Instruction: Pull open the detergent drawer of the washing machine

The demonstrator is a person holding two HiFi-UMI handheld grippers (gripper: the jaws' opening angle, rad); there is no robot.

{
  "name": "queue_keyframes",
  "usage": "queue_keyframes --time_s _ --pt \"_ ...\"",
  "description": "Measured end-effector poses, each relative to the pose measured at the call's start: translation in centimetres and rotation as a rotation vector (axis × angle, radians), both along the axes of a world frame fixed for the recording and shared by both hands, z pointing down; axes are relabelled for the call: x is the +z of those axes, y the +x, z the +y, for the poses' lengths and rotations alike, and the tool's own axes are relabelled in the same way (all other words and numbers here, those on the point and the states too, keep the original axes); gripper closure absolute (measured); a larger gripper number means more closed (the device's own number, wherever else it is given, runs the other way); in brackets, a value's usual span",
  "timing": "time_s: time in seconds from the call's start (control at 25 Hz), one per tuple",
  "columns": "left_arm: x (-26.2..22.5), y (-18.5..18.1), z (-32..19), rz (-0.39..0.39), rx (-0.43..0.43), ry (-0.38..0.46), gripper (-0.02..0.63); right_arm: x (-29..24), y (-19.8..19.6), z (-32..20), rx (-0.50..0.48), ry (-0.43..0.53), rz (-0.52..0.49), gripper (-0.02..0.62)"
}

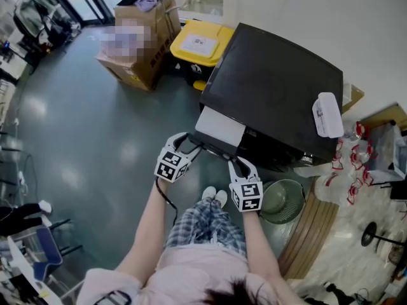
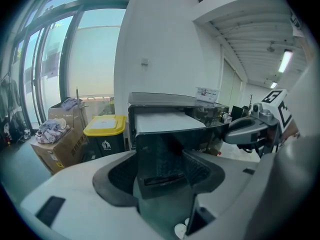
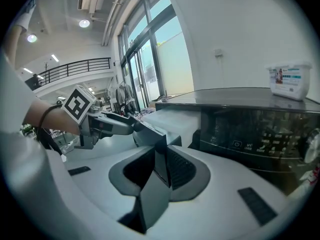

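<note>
The black washing machine [image 1: 273, 88] stands ahead of me, and its detergent drawer [image 1: 219, 127] sticks out of the front left as a pale tray. My left gripper [image 1: 193, 146] holds the left end of the drawer's dark front panel [image 2: 160, 154], with the jaws standing wide and the pads pressing on it. My right gripper [image 1: 236, 164] is shut on the panel's right end. In the right gripper view the thin panel edge [image 3: 161, 156] is pinched between the pads, and the left gripper [image 3: 112, 125] shows at the far end of the drawer [image 3: 170, 119].
A white detergent box [image 1: 327, 114] lies on the machine's top. A yellow-lidded bin [image 1: 200, 43] and a cardboard box [image 1: 140, 37] stand to the machine's left. A round metal bin [image 1: 283, 199] sits on the floor by my right hand. The lit control panel [image 3: 250, 134] is beside the drawer.
</note>
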State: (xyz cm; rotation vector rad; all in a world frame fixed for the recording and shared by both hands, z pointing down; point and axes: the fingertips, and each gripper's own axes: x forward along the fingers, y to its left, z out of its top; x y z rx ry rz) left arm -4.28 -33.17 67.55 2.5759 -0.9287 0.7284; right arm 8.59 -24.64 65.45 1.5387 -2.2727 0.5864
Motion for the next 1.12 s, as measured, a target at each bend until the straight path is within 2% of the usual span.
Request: queue_keyframes --time_s 1.12 --pt "0.8 -3.3 5.4 -0.025 -0.001 -0.021 0.321 0.8 -3.6 5.6 -0.091 -0.053 -0.006 0.511"
